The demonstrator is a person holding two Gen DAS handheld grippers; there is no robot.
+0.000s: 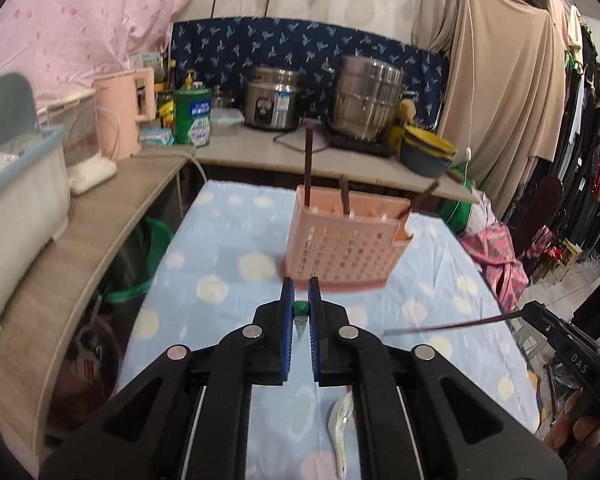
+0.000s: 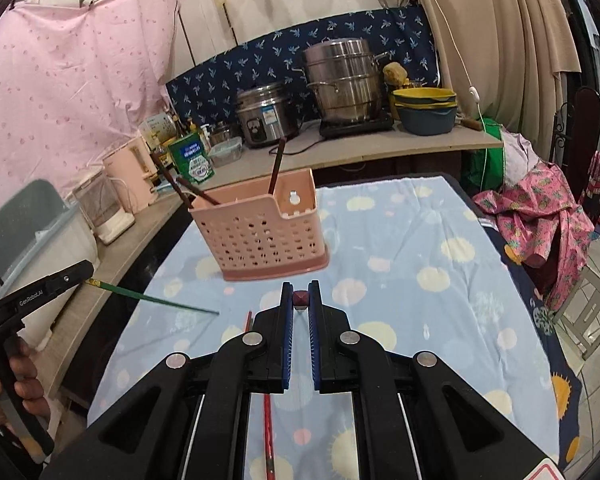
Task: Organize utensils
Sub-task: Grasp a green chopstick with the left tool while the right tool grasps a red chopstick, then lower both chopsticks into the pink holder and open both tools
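Note:
A pink perforated utensil basket [image 1: 346, 246] stands on the blue dotted tablecloth [image 1: 220, 280] with three dark brown chopsticks [image 1: 309, 164] upright or leaning in it; it also shows in the right wrist view [image 2: 268, 226]. My left gripper [image 1: 301, 296] is shut on a green chopstick [image 1: 301, 309], seen end-on; the right wrist view shows its length [image 2: 156, 300]. My right gripper [image 2: 301, 296] is shut on a dark red-brown chopstick [image 2: 301, 298], seen in the left wrist view as a long thin stick [image 1: 448, 325]. Both grippers are short of the basket.
A red chopstick [image 2: 268, 432] and a white spoon [image 1: 340, 428] lie on the cloth under the grippers. A wooden counter [image 1: 80, 248] at left carries a dish rack and kettle. The back shelf holds a rice cooker [image 1: 274, 98], steamer pot and bowls. Clothes hang at right.

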